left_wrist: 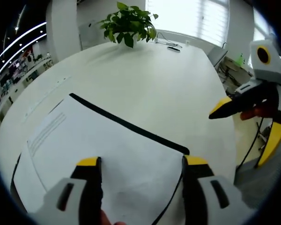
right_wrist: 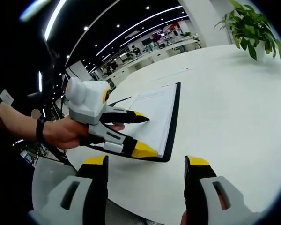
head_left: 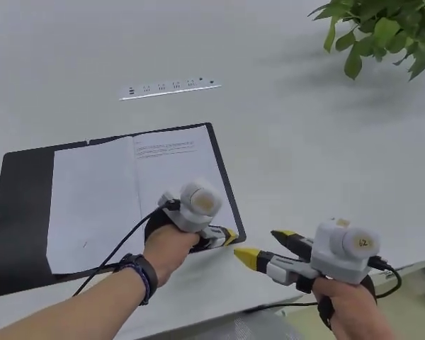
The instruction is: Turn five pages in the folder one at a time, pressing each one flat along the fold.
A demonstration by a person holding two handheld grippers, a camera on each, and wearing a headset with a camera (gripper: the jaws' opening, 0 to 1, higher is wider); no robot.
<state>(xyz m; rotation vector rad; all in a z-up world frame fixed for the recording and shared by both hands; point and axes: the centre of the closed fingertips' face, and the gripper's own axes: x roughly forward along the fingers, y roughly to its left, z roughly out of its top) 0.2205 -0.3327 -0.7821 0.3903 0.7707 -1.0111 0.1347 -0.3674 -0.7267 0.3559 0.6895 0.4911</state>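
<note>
An open black folder lies flat on the white table, its white pages spread out, the right one with a few printed lines at its top. My left gripper hovers at that page's near right corner, open with nothing between its fingers; in the left gripper view it looks across the page. My right gripper is off the folder to the right, also open and holding nothing. The right gripper view shows it facing the left gripper and the folder.
A flush power strip sits in the table beyond the folder. A potted plant stands at the far right. The table's front edge runs just under my right hand. A black cable trails from the left gripper over the pages.
</note>
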